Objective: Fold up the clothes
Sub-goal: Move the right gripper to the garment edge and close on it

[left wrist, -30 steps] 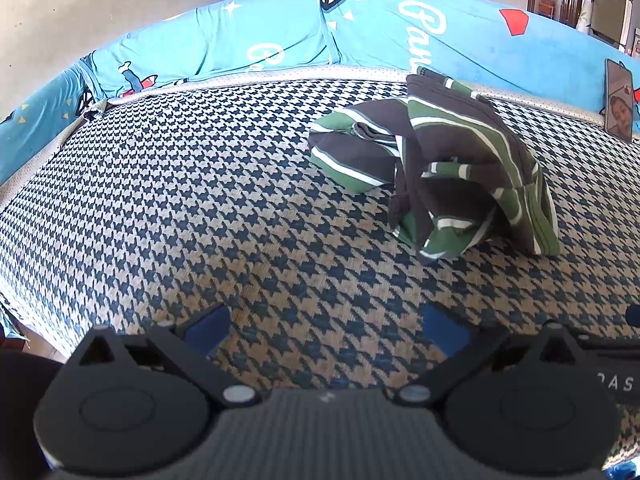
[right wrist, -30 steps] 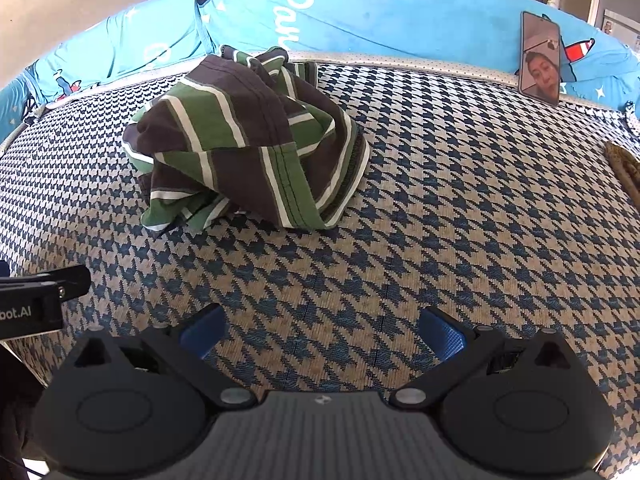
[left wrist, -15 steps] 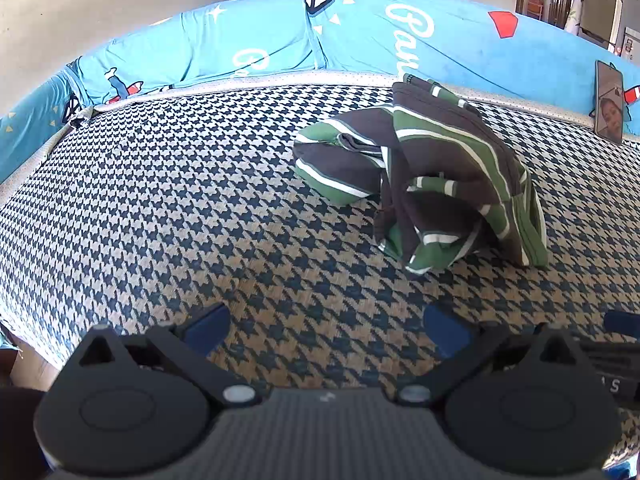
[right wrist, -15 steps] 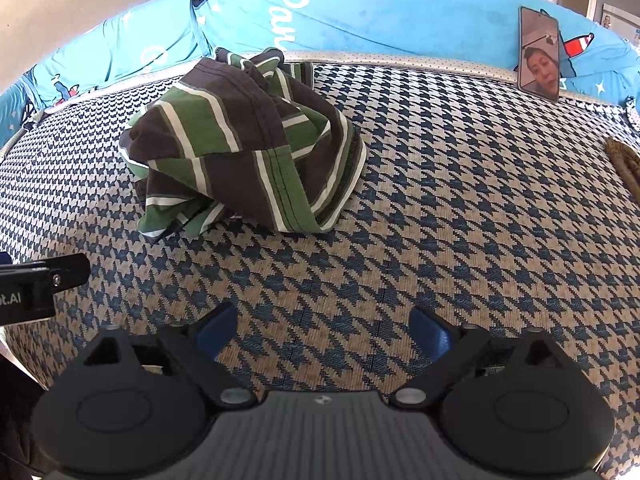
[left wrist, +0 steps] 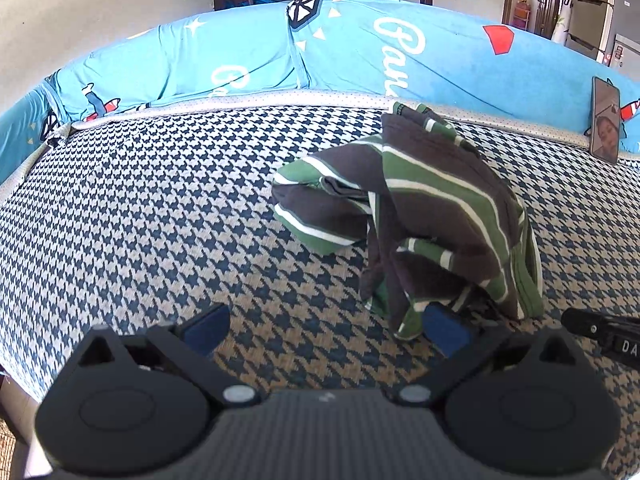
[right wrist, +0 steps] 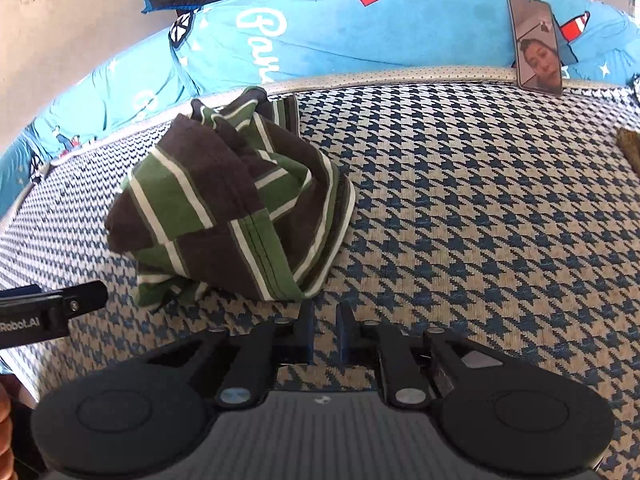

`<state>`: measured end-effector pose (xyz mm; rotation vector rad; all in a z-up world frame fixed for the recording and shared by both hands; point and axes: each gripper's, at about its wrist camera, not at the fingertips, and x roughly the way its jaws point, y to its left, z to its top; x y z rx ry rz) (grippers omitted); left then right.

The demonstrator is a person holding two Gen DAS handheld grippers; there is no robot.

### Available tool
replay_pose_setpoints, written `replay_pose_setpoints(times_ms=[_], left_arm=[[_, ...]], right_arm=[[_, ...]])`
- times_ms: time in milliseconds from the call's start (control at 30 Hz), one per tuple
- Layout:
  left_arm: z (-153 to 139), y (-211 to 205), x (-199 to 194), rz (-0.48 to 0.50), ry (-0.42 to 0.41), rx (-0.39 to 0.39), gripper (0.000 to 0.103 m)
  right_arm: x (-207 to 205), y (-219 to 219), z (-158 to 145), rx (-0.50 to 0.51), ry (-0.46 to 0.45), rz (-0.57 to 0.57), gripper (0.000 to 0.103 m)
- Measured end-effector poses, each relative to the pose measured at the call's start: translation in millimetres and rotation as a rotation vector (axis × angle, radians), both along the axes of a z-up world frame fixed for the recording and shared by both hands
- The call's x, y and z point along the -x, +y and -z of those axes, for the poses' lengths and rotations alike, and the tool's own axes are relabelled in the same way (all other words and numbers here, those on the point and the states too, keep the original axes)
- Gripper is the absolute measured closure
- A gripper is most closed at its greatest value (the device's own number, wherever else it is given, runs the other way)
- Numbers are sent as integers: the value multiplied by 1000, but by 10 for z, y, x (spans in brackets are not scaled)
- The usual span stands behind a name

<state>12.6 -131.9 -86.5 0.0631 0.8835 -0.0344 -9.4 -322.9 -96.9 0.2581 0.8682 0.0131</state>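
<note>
My right gripper [right wrist: 323,334] has just pressed nearly together at the hem of the crumpled shirt [right wrist: 232,208] mid-mattress [right wrist: 480,220], gripping nothing visible; left gripper [left wrist: 324,326] spread, now nearer; unfolding looks imminent.

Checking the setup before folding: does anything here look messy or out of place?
The striped garment lies crumpled in a heap on the houndstooth cover, not spread flat. A phone leans propped against the blue bolster, unrelated to the folding.
</note>
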Motion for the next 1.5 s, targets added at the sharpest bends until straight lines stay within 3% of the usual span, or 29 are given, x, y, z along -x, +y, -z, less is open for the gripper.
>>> replay_pose_setpoints(times_ms=[133,200,300,333,367,433,600,700,800,833,900,933,1000,1067,1133,1267,1500], left_arm=[[-61,-4,-194,20,-23,-18,0],[-89,17,-298,20,-38,-24,0],[-100,64,-490,20,-48,-30,0],[-90,81,-555,16,-49,-31,0],[-80,99,-619,12,-50,-31,0],[-37,146,-746,-4,-50,-26,0],[144,301,-1017,-65,-16,13,0],[194,307,-1122,-49,11,34,0],[202,257,-1159,-24,-13,-11,0],[207,236,-1167,-14,-21,-32,0],[227,206,-1187,2,-23,-62,0],[248,207,-1201,8,-12,-62,0],[254,219,-1214,12,-4,-63,0],[234,254,-1217,6,-6,-52,0],[228,277,-1220,-4,-7,-53,0],[227,314,-1226,-25,-8,-60,0],[225,378,-1237,-61,-10,-73,0]], right_arm=[[-78,49,-82,-25,-45,-58,91],[-138,70,-83,-88,-50,-78,87],[-203,127,-87,-107,-73,-104,66],[-219,151,-88,-95,-79,-110,51],[-251,173,-87,-84,-90,-113,42],[-284,187,-93,-85,-108,-106,36],[-437,186,-51,-208,-106,-111,26],[-542,265,-15,-220,-91,-113,25],[-630,372,26,-216,-70,-128,25],[-655,403,37,-214,-67,-129,26],[-704,466,55,-215,-65,-139,39],[-719,497,66,-212,-62,-148,49],[-733,555,84,-181,-57,-150,58],[-726,582,84,-142,-61,-147,78],[-703,538,54,-140,-71,-129,85],[-601,420,-62,-134,-94,-70,90],[-367,254,-317,9,-133,53,94]])
